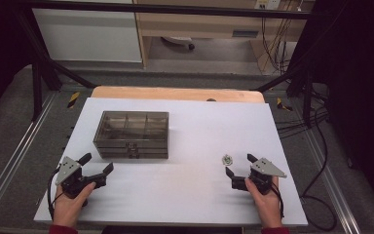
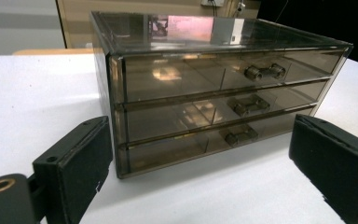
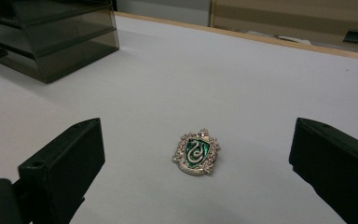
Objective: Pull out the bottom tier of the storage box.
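With fingers apart, the right gripper lines up on the badge; next, closing on it, while the left gripper, fingers apart, faces the drawer box.

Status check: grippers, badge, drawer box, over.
Left gripper and right gripper open, empty. Badge flat on table, before right jaws. Drawer box shut. Nothing between.

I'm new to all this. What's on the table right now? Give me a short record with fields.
surface: white table top
box: smoky transparent plastic three-drawer box, all drawers closed
badge: small silver crest badge with green enamel and a snake, lying flat on the table
left gripper: open, pointing at the box front, touching nothing
right gripper: open, badge just ahead of its jaws, not gripped
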A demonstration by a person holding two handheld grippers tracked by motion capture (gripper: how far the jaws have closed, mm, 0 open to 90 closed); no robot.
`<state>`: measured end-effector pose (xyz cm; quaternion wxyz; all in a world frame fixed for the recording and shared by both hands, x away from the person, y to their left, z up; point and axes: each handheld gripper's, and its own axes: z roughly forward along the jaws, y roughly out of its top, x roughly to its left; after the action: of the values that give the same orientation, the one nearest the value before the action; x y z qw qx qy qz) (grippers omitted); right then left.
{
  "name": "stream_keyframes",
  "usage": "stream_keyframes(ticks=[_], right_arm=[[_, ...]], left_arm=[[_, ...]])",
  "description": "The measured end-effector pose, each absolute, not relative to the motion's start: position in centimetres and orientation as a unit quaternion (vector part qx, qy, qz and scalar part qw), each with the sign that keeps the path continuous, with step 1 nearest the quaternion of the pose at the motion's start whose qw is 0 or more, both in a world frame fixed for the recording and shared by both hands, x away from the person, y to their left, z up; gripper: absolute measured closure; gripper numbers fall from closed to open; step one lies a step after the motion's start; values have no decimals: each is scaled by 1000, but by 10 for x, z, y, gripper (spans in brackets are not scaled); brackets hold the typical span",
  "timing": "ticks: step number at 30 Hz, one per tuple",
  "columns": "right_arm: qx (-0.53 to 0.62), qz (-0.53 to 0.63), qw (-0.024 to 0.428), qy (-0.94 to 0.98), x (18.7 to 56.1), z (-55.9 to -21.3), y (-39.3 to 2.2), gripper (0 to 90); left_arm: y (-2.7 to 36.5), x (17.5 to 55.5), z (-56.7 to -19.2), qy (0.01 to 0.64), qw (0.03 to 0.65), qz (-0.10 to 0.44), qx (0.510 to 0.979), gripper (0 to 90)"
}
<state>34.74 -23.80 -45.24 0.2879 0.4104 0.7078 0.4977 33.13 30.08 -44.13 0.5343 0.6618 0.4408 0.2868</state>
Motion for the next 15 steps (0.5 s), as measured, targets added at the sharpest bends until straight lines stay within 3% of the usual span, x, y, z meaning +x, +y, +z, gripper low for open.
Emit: stream_keyframes(ticks=[15], right_arm=[[416, 485, 296, 710, 342, -450, -239, 31]], left_arm=[[294, 327, -436, 434, 523, 319, 661, 81]])
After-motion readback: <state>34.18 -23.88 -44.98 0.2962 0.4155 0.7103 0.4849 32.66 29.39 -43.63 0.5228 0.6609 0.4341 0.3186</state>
